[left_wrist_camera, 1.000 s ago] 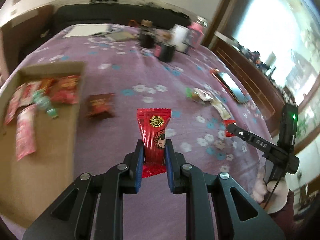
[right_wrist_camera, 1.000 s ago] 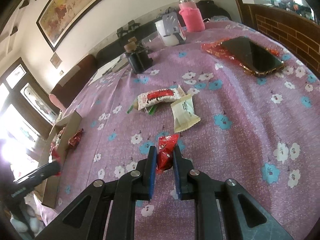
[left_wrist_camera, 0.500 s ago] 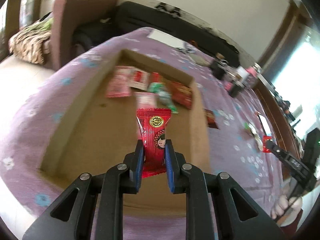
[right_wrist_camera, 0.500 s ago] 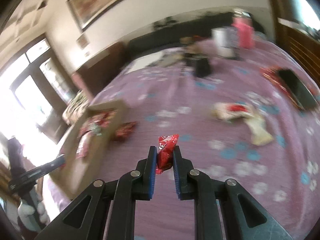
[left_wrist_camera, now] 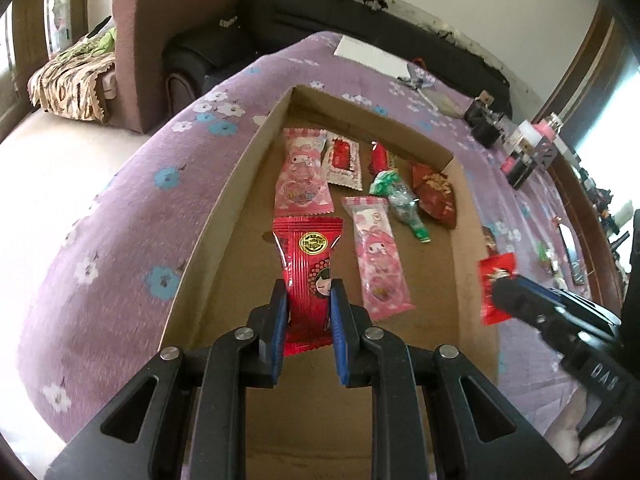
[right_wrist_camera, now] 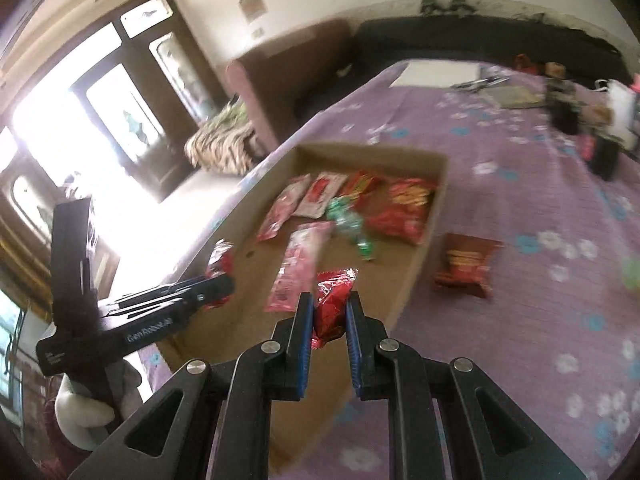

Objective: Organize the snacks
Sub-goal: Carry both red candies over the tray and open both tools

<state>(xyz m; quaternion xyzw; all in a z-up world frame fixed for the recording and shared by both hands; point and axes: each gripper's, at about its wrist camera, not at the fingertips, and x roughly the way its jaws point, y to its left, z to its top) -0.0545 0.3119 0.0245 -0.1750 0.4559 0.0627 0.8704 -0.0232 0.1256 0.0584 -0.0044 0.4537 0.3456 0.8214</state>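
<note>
Left gripper (left_wrist_camera: 307, 312): your jaws are clenched on the red snack packet (left_wrist_camera: 307, 268), gripping its lower third, so most of the wrapper stands up and forward beyond the fingertips. The cardboard tray (left_wrist_camera: 224, 216) lies directly ahead of and below the jaws; a long pink packet (left_wrist_camera: 380, 264) lies just right of them, and another pink packet (left_wrist_camera: 303, 178) lies straight ahead.

Handling, judged: light, crinkly foil, soft contents, slippery surface. Hold across the flat body rather than the crimped end, which would likely slide out.

Right gripper (right_wrist_camera: 329, 312): your jaws are clenched on a small crumpled red wrapper (right_wrist_camera: 332, 304), pinched at its middle, top edge poking above the fingertips. The tray's near right wall (right_wrist_camera: 416, 264) sits just ahead of the jaws. Image is motion-blurred.

A dark red packet (right_wrist_camera: 466, 264) lies outside the tray on the purple floral cloth (right_wrist_camera: 560, 240), ahead and right of the right jaws, not yet sorted.
</note>
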